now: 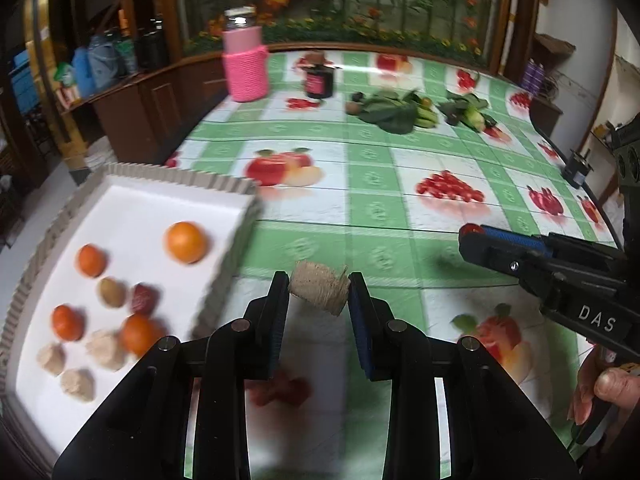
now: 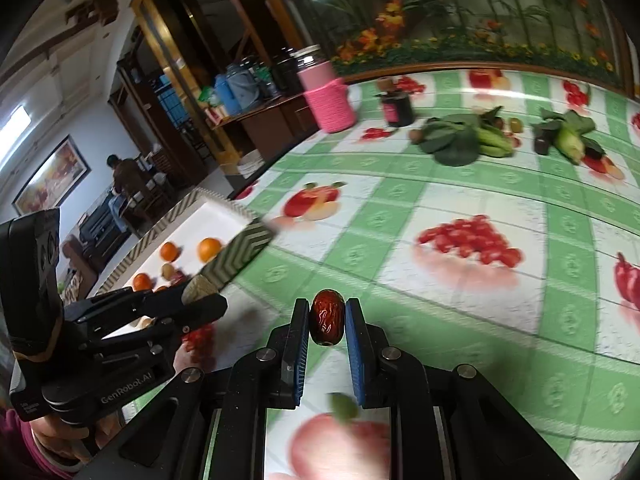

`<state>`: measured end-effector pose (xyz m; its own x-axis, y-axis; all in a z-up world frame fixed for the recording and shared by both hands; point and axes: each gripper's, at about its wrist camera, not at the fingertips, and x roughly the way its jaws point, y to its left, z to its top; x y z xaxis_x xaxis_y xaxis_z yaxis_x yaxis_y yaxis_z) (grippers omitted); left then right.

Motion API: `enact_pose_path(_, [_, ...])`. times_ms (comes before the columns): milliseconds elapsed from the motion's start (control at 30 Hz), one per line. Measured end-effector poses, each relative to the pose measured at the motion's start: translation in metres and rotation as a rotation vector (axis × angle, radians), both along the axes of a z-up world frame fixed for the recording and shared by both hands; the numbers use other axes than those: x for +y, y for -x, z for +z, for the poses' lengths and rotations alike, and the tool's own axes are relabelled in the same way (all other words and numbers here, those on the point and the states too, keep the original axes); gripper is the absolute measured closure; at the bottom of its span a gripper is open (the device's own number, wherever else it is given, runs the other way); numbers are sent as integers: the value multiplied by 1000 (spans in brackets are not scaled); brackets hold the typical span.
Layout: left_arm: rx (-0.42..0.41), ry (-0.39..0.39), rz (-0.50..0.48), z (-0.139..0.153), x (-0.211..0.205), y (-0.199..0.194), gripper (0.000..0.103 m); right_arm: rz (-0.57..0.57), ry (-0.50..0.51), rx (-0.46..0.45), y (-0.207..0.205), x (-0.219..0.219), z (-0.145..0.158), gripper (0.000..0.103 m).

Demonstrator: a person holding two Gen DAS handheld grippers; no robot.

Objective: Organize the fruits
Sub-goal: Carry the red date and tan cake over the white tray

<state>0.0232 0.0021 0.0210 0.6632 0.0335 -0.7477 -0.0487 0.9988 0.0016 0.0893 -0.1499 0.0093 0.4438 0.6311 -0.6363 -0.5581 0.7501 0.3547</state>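
Jaws clamp: left gripper (image 1: pixel 319 294) twine-wrapped piece (image 1: pixel 318 293), right gripper (image 2: pixel 327 317) red date (image 2: pixel 327 317) ("GenRobot.AI").

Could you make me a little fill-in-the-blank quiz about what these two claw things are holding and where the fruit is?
1. The right gripper is shut on a dark red ____.
2. The left gripper holds a pale, rough lump, not yet inside the ____ tray.
3. The round fruits already lying in that tray are mostly ____ in colour, like the orange.
4. The jar at the far edge of the table wears a knitted ____ sleeve.

Missing words: date; white; orange; pink
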Motion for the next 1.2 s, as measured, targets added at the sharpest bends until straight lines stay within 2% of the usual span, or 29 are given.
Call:
enact_pose_path(467, [-52, -34, 167, 12, 78, 53, 74, 159, 11, -42, 29, 87, 15, 86])
enact_pose_path(767, [-58, -45, 266, 8, 117, 77, 74, 251, 28, -52, 43, 133, 17, 86])
enact_pose_path(1200, [-48, -37, 322, -4, 144, 97, 74, 323, 67, -55, 56, 168, 14, 86])
